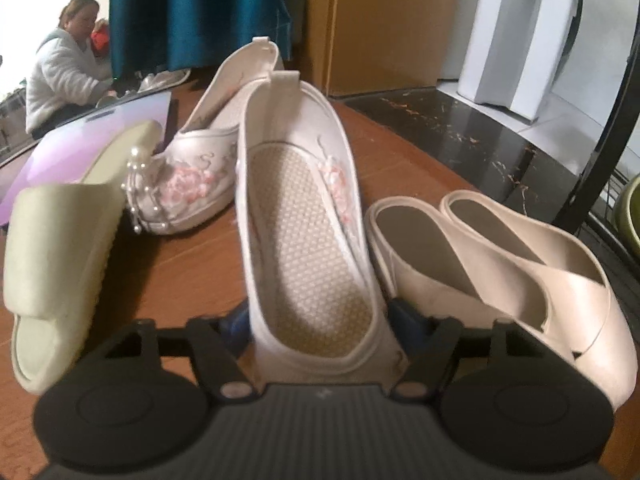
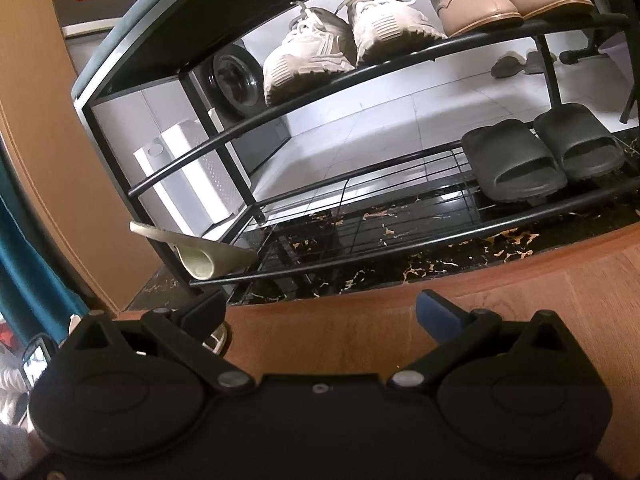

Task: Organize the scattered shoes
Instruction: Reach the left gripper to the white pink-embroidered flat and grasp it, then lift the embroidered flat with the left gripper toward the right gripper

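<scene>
Left tool (image 1: 320,320) clamped, tilted steeply down; right tool (image 2: 320,312) agape.

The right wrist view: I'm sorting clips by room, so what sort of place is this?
Probably a home entryway or laundry corner. A black metal shoe rack holds white sneakers and black slides, and behind it stands what looks like a washing machine.

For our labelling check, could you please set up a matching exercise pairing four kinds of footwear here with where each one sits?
Things:
1. embroidered shoe
2. black slides
3. white sneakers
4. green slide

Places:
A. rack's upper shelf
B. between the left gripper's fingers
C. rack's lower shelf
D. on the wooden floor, left of the gripped shoe

Pairs: 1-B, 2-C, 3-A, 4-D
</scene>
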Demonstrator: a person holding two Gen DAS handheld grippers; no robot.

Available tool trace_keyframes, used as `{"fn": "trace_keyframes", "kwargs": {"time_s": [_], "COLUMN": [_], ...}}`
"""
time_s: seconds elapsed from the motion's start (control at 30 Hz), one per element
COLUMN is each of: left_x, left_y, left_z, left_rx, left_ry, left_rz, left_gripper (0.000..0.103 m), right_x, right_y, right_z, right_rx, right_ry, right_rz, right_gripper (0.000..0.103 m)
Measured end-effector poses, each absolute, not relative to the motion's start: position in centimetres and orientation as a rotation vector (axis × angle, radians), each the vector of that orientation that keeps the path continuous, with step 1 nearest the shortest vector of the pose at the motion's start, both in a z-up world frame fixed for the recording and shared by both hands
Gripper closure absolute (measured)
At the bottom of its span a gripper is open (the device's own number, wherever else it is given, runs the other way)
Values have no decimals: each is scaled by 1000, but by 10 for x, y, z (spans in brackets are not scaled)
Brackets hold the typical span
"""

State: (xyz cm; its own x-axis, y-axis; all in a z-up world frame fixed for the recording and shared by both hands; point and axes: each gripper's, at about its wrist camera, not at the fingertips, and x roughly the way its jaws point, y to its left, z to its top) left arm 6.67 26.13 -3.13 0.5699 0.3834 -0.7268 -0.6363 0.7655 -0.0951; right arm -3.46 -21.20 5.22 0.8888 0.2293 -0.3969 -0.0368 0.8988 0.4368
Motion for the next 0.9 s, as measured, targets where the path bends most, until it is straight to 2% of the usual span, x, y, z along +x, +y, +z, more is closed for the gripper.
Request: {"fn": "trace_keyframes", "kwargs": {"time_s": [0.27,0.5,0.7,0.9], "left_x": [56,35,11,-20], "left_y": [260,230,156,82], "left_z": [-14,31,69,65], "left_rx": [-401,-375,-301,-399], "left_ry": [760,678,612,614], "left_rz": [587,520,426,340], "left_gripper": [44,44,43,42], "right_x": [-37,-46,-57,-72], "right_y": [-211,-219,-235,-270], "right_z": [61,78,93,105], "right_rx": [462,491,506,561], "right_ry": [438,383,320,251], "right_rz": [156,156,130,52], "right_gripper": [0,0,0,0]}}
